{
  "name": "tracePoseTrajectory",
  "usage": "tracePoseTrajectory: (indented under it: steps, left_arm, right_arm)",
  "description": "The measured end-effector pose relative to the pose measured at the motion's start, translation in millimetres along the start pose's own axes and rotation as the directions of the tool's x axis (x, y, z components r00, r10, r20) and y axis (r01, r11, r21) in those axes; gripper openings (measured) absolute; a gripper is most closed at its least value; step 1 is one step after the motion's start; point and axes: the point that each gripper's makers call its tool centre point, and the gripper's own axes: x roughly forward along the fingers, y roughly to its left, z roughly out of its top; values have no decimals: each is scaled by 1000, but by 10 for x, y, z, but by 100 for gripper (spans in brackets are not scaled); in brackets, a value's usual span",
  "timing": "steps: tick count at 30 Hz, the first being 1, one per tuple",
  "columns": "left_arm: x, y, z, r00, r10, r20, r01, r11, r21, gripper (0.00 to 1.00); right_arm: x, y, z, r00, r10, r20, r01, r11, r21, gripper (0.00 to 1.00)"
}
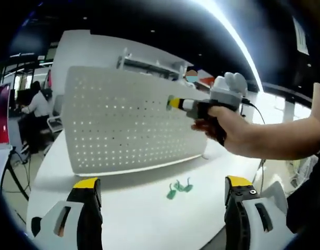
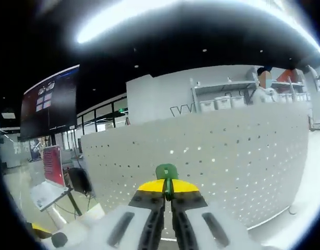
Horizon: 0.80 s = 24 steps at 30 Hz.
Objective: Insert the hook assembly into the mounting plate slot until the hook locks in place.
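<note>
White worktop point(image 1: 149, 208) carrying upright pegboard plate point(image 1: 128, 120) at frame centre; spare green hooks point(image 1: 179, 187) lying lower centre. Right gripper point(image 2: 168, 195) fingers pinching green hook point(image 2: 167, 173) close before plate holes; left gripper point(image 1: 162, 198) fingers standing spread, empty. Risking hook twisting in pinch, missing slot, or pushing plate over

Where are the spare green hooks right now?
In the left gripper view, the spare green hooks lie on the white table, just in front of the pegboard, nearer the right jaw.
</note>
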Motion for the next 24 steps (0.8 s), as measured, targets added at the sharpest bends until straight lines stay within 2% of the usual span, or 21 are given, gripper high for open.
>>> tracePoseTrajectory:
  steps: [10,18,24]
  left_arm:
    - [21,38,2,1000,4,-4,-4,1000,-6,100]
    - [15,93,-28,1000,21,-17,-21,1000,-7,100]
    - [11,145,-39,999,35,-18,-35,999,-15,100]
  right_arm:
    - [277,-210,275,996,-71,62,72,997,-21,0]
    - [395,-379,283,991,-110,77,112,993,-24,0]
    - [479,-398,315,991,-105,80,107,994,-32,0]
